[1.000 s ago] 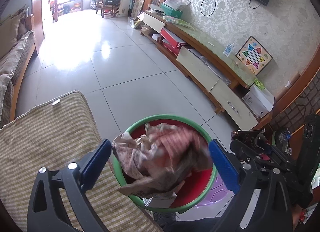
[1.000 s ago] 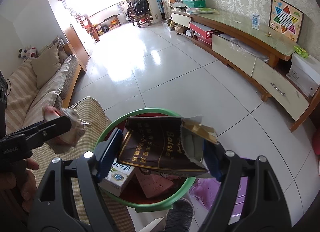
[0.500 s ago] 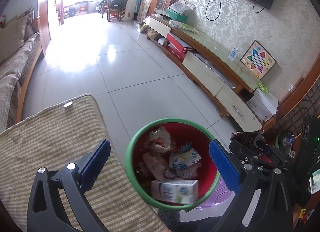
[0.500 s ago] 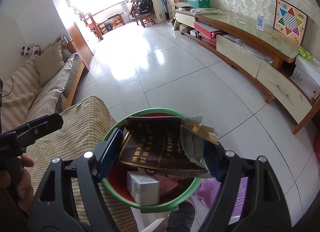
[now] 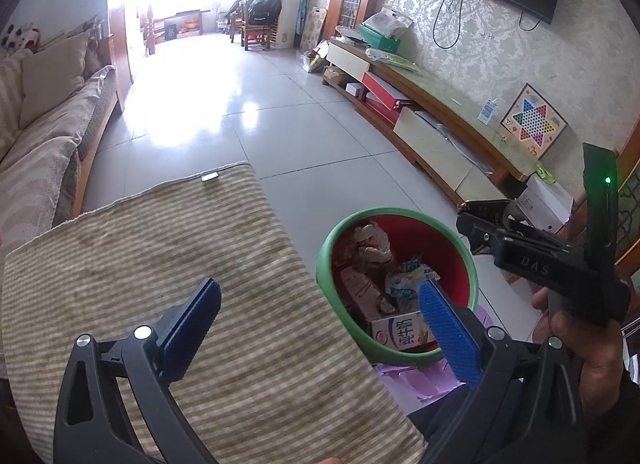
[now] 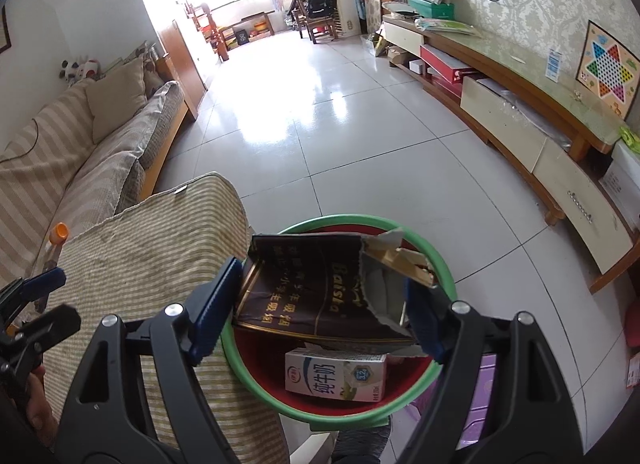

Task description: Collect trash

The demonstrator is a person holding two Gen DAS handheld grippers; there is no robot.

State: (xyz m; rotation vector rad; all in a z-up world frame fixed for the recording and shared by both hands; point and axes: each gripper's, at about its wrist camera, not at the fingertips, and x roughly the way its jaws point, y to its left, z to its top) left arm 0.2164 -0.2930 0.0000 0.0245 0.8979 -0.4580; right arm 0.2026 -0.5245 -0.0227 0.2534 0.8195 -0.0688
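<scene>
1. Left wrist view: the left gripper (image 5: pixel 318 328) was spread wide with nothing between its blue pads, hanging over the edge of a striped cushion (image 5: pixel 160 284) and the near rim of the bin (image 5: pixel 332 240).
2. The bin, red inside with a green rim, stood on the floor just beside the cushion. In it lay a milk carton (image 5: pixel 400 334), a blue-and-white wrapper (image 5: pixel 408 278) and crumpled paper (image 5: pixel 370 240); the right pad hid part of the carton, and the rest of the trash was hard to make out.
3. At the right edge, the right gripper (image 5: pixel 480 224) showed side-on, held by a hand (image 5: pixel 588 348). Only its tip reached over the bin rim, and its jaws could not be judged from here.
4. Right wrist view: the right gripper (image 6: pixel 320 304) was pinching a torn dark box (image 6: pixel 320 288) over the bin (image 6: pixel 444 264), with both pads against the box's sides. Its jaws had just eased a little wider, the box between them.
5. The box hid most of the bin; below it only the milk carton (image 6: pixel 336 374) showed.
6. At the left edge, the left gripper (image 6: pixel 44 300) was cut off, spread and empty above the cushion (image 6: pixel 152 248). An orange-capped item (image 6: pixel 60 234) beyond was too small to name.
</scene>
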